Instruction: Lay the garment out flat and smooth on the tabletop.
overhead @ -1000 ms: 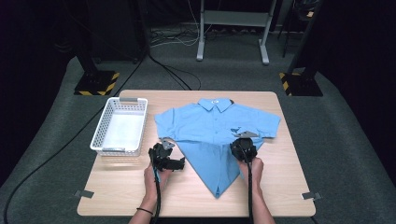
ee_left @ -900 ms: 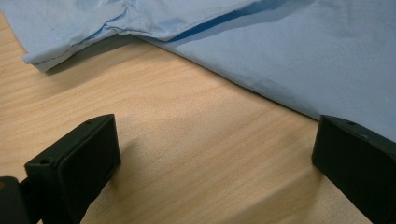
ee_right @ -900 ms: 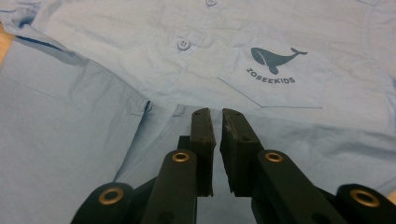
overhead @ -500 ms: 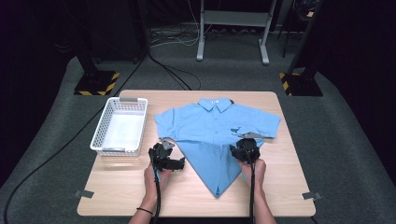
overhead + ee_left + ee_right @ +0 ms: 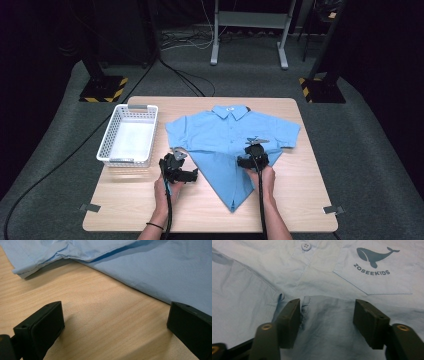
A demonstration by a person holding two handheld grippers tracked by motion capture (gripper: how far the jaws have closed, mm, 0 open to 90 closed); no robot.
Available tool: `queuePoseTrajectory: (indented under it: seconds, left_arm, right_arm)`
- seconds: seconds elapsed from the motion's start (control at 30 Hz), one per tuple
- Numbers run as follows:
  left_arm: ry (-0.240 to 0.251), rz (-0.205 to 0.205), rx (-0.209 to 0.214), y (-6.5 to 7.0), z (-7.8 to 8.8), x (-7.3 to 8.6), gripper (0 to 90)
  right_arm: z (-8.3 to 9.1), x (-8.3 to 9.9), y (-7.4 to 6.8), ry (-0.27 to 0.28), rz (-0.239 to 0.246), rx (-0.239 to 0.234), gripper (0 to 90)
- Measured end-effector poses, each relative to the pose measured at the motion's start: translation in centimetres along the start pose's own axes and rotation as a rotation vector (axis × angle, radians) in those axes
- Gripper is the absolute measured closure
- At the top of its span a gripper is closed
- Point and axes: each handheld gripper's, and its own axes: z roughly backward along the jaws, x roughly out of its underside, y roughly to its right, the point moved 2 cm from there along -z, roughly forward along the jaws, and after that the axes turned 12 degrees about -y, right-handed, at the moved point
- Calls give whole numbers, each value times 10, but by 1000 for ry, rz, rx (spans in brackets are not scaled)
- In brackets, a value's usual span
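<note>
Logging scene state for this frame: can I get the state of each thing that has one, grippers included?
shirt: flat on the table, buttoned, lower part folded into a point toward the person.
basket: upright, empty.
left gripper: open, nothing between its fingers, beside the shirt's edge on bare wood.
right gripper: fingers have just been opening, open over a folded-up shirt edge, not pressing it.

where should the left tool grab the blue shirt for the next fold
Probably the blue shirt is best taken at its near left sleeve hem, coming in low from the table side. That edge lies flat and free on the wood, with its layers stacked, just ahead of the left tool, whose jaws stand open over bare wood.
</note>
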Motion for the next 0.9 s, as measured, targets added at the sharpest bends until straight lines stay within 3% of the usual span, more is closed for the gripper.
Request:
queuePoseTrajectory:
  seconds: [0.23, 0.37, 0.53, 0.9]
  left_arm:
    - [0, 0, 0, 0, 0, 0, 8]
    - [0, 0, 0, 0, 0, 0, 8]
    - [0, -1, 1, 0, 0, 0, 8]
    - [0, -1, 1, 0, 0, 0, 8]
  right_arm:
    - [4, 5, 2, 18, 30, -13, 679]
    - [5, 6, 2, 21, 36, -35, 780]
    - [12, 9, 2, 50, 35, -31, 829]
    - [32, 19, 6, 106, 28, -35, 839]
